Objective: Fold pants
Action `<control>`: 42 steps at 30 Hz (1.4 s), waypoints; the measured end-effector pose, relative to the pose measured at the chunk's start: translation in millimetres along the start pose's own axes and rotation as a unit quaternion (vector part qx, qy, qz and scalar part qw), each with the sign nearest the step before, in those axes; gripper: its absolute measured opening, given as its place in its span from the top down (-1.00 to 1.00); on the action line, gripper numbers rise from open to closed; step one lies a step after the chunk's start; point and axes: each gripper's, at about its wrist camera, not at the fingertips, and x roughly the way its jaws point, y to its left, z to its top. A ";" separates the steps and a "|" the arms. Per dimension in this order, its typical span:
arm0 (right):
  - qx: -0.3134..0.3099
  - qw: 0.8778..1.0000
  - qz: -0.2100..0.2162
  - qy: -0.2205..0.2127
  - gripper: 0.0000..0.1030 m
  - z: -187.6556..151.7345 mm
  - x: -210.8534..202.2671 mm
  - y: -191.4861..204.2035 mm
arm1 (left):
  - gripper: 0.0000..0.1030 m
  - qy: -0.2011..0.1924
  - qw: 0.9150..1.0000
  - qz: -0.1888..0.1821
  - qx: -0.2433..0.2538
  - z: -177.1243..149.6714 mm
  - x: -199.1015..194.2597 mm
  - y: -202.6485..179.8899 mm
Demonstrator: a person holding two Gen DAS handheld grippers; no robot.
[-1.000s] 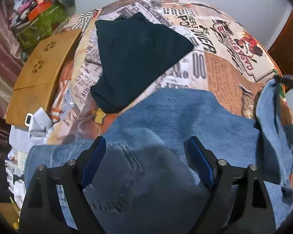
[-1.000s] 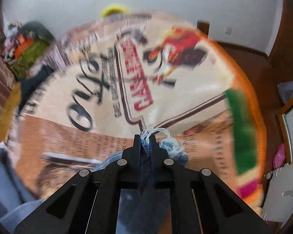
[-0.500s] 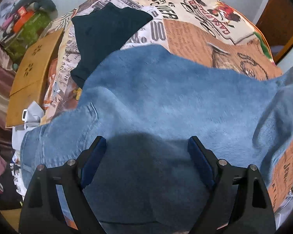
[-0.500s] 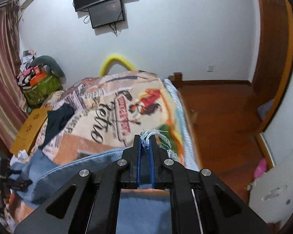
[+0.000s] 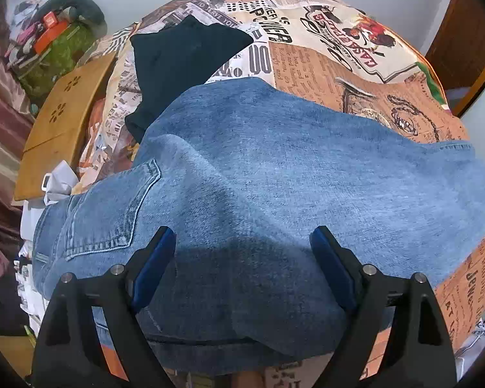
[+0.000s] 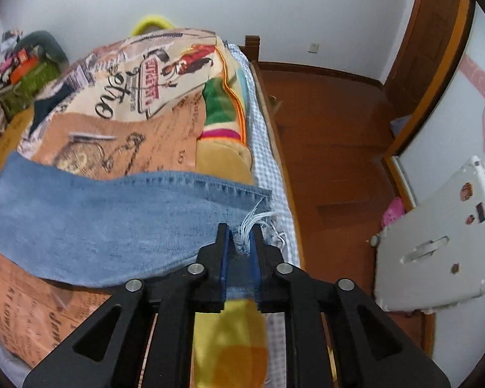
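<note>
Blue jeans [image 5: 274,161] lie spread across the printed bedspread [image 5: 323,64], back pocket [image 5: 113,213] at the left. My left gripper [image 5: 242,231] hovers open over the seat and thigh, pads apart with nothing pinched. In the right wrist view the jeans leg [image 6: 97,220] stretches flat to the bed's right edge. My right gripper [image 6: 240,229] has the frayed hem [image 6: 258,218] between its blue pads; its jaws are opening, and the denim still fills the narrow gap.
A black garment [image 5: 184,61] lies on the bed beyond the jeans. A wooden board [image 5: 64,113] and a clutter pile [image 5: 48,42] sit at the left. A yellow blanket [image 6: 229,333] lies under the right gripper; wooden floor [image 6: 333,129] and a white panel [image 6: 436,245] are right of the bed.
The right gripper carried the hem out to the bed's right edge, and the leg now lies flat. Its jaw gap is slightly wider. The left gripper shifted along the jeans, still open.
</note>
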 end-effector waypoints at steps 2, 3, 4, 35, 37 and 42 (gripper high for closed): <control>-0.004 1.000 -0.010 -0.006 0.63 1.3 -3.8 5.5 | -0.69 -0.006 1.000 0.001 -0.009 0.0 -3.6 4.3; -0.002 1.000 -0.007 -0.010 0.57 2.8 -5.9 7.7 | -0.69 -0.009 1.000 0.002 -0.011 -0.3 -5.7 6.2; 0.001 1.000 -0.002 -0.017 0.44 5.2 -9.4 11.7 | -0.69 -0.014 1.000 0.003 -0.016 -0.4 -9.3 9.6; -0.220 0.945 0.242 -0.003 0.17 87.1 51.2 386.8 | -0.74 -0.008 0.959 0.040 -0.281 -88.4 9.4 308.6; -0.229 0.941 0.248 0.006 0.17 93.0 59.7 401.3 | -0.74 -0.001 0.957 0.024 -0.290 -91.0 21.5 311.0; -0.233 0.936 0.262 0.037 0.17 105.9 90.0 434.1 | -0.35 0.000 0.951 -0.053 -0.305 -86.7 44.6 311.5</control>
